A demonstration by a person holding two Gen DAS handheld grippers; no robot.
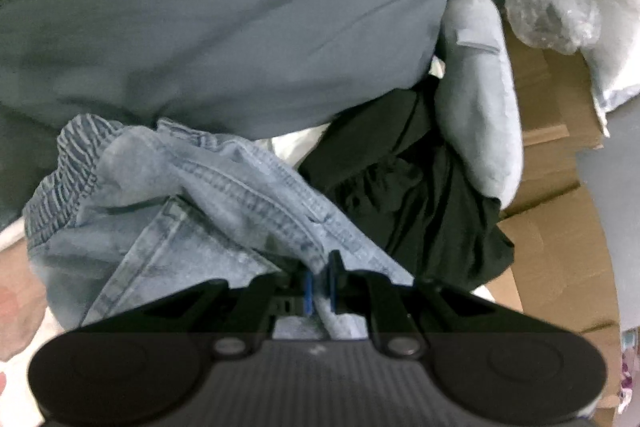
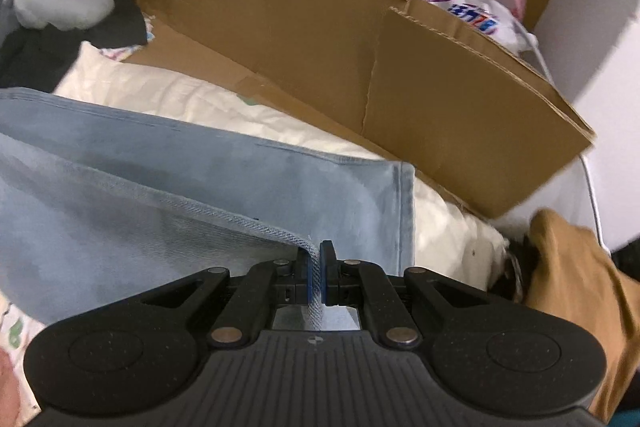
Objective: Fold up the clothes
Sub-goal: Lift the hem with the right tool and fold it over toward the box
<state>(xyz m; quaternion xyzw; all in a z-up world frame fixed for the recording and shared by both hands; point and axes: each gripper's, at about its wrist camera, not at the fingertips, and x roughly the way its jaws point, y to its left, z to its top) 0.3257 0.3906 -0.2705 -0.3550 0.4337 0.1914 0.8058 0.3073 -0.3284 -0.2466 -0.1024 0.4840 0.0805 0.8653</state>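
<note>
Fingers [image 1: 308, 289] of the left gripper [image 1: 319, 287] are clamped on a fold of the light blue jeans [image 1: 192, 199], close to the gathered elastic waistband [image 1: 68, 167], which is bunched up on the left of the left wrist view. Fingers [image 2: 329, 275] of the right gripper [image 2: 318, 277] are pressed together on a turned-over hem edge of the jeans [image 2: 168, 179], whose leg is spread flat over a cream sheet [image 2: 208, 99] on the bed.

A large grey cloth [image 1: 224, 11] is seen filling the top of the left wrist view, with a black garment [image 1: 420, 195] and a grey neck pillow [image 1: 476, 99] to the right of the jeans. Flattened brown cardboard [image 2: 360, 51] is stood up behind the bed in the right wrist view. A white and purple pouch [image 2: 468, 7] with blue printed writing is lodged behind it; the writing is too blurred to be read. A tan garment [image 2: 572, 275] is lying at the right edge.
</note>
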